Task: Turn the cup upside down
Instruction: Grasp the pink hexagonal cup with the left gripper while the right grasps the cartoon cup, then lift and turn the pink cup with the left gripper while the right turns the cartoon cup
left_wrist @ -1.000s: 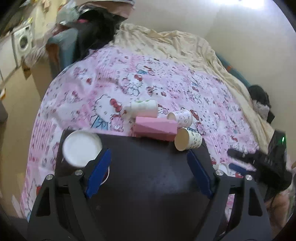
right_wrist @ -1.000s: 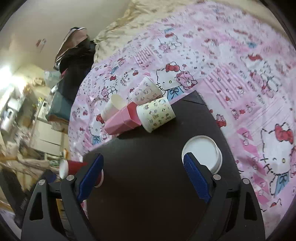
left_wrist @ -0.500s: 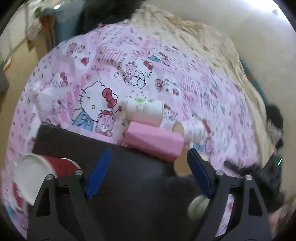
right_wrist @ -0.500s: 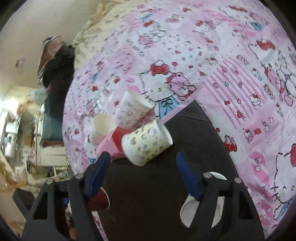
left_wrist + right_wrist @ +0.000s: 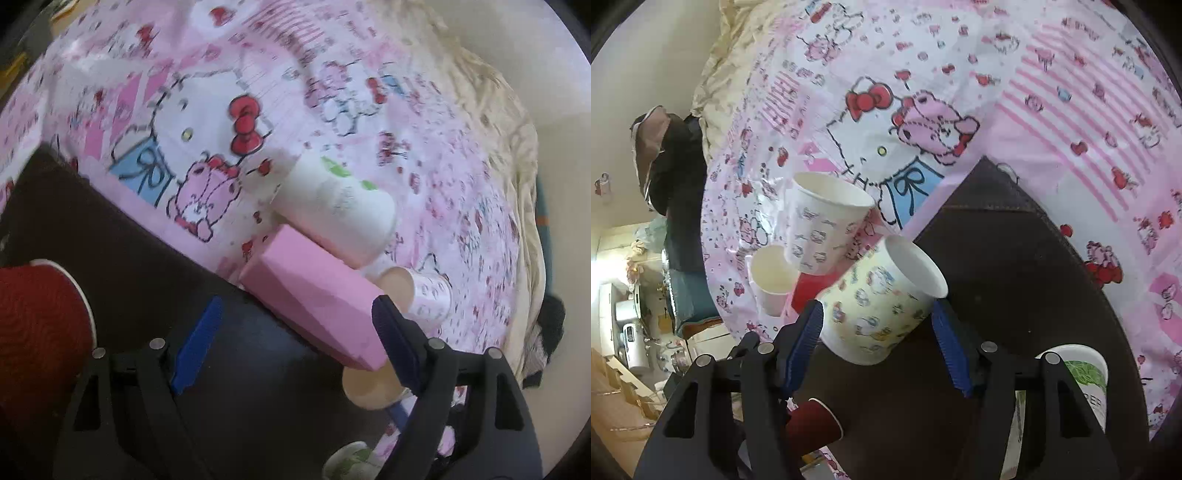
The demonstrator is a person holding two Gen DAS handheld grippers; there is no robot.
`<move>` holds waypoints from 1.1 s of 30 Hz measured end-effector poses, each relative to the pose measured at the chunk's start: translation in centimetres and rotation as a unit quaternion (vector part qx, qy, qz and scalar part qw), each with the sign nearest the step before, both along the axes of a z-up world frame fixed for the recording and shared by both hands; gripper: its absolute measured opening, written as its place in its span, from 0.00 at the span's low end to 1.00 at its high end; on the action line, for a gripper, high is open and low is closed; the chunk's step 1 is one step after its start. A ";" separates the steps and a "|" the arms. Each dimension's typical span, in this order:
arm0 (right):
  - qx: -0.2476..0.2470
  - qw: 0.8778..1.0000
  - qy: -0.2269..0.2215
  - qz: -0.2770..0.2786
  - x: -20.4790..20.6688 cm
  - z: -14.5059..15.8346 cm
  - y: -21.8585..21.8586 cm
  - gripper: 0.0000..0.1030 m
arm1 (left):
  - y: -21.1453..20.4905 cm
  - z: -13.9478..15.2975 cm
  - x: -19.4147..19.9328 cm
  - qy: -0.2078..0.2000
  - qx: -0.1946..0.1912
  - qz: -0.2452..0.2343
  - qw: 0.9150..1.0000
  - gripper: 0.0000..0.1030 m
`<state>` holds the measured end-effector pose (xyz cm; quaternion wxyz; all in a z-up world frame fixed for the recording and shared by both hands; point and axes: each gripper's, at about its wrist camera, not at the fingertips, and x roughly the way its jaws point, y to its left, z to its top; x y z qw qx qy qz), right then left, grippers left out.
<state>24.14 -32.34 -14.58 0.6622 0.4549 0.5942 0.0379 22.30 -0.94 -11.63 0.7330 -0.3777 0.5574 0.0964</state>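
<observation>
Pale yellow paper with cartoon prints, the cup lies on its side in the lower middle of the right wrist view, mouth toward the upper right, over the near edge of the dark surface. The right gripper has just been closing, and its blue pads now sit at the cup's two sides; whether they press it I cannot tell. Behind it a white printed cup leans on a pink block. The left gripper stands half open with nothing between its jaws, a red cup at the left edge.
</observation>
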 end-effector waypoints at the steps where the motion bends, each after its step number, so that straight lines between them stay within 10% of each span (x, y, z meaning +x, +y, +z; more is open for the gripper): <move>1: -0.002 1.000 0.001 0.001 0.1 -0.2 0.1 0.62 | 0.0 -0.3 0.1 0.004 -0.004 0.006 1.000 0.78; 33: 0.064 0.998 -0.004 -0.009 3.5 -4.2 1.0 0.70 | 0.2 -3.3 2.3 0.001 -0.025 0.097 0.995 0.61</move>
